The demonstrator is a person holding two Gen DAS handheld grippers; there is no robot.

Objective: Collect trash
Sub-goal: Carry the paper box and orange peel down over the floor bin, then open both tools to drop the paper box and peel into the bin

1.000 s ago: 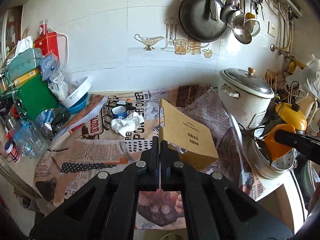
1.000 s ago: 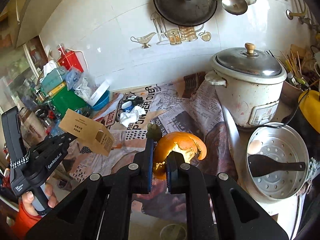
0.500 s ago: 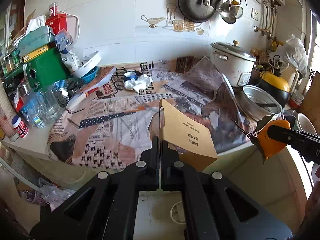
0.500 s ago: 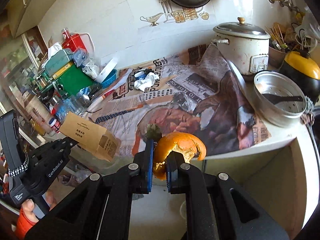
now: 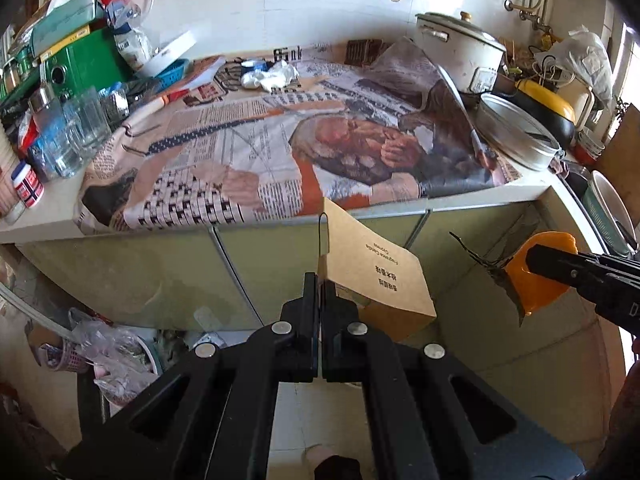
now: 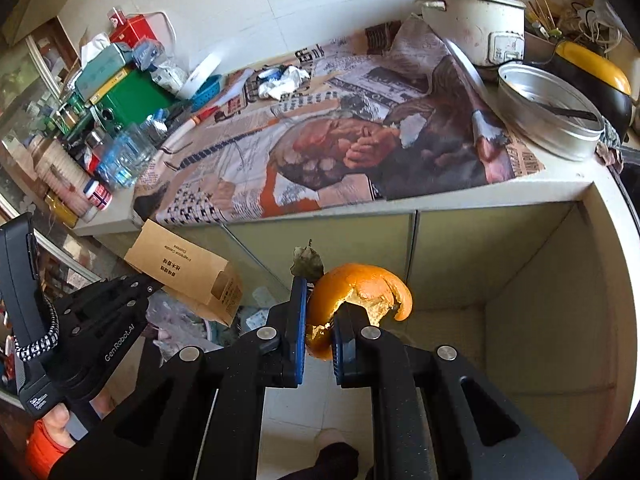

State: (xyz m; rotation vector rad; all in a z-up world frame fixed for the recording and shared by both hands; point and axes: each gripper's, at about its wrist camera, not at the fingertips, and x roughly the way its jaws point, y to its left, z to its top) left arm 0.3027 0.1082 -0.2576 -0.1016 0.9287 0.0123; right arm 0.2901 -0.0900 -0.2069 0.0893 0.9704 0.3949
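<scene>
My left gripper [image 5: 320,284] is shut on the edge of a brown cardboard box [image 5: 376,268] with printed text, held in the air in front of the counter's cabinet doors. My right gripper [image 6: 318,308] is shut on an orange peel [image 6: 360,288] with a dried leaf [image 6: 306,262] stuck behind it. In the left wrist view the orange peel [image 5: 528,284] hangs at the right, clamped by the right gripper's fingers [image 5: 580,268]. In the right wrist view the cardboard box [image 6: 180,268] shows at the left, held by the left gripper [image 6: 158,280]. A crumpled white tissue [image 5: 272,76] lies far back on the counter.
Newspaper [image 5: 280,140] covers the counter [image 5: 532,192]. A rice cooker [image 5: 456,52] and a metal pan [image 5: 516,132] stand at the right; glasses [image 5: 72,136], a green box [image 5: 84,64] and clutter at the left. A bin with a plastic bag [image 5: 116,352] stands on the floor at lower left.
Both grippers have pulled back from over the counter and sunk below its front edge, keeping hold of the box and the peel. The cabinet doors and floor now fill the lower views.
</scene>
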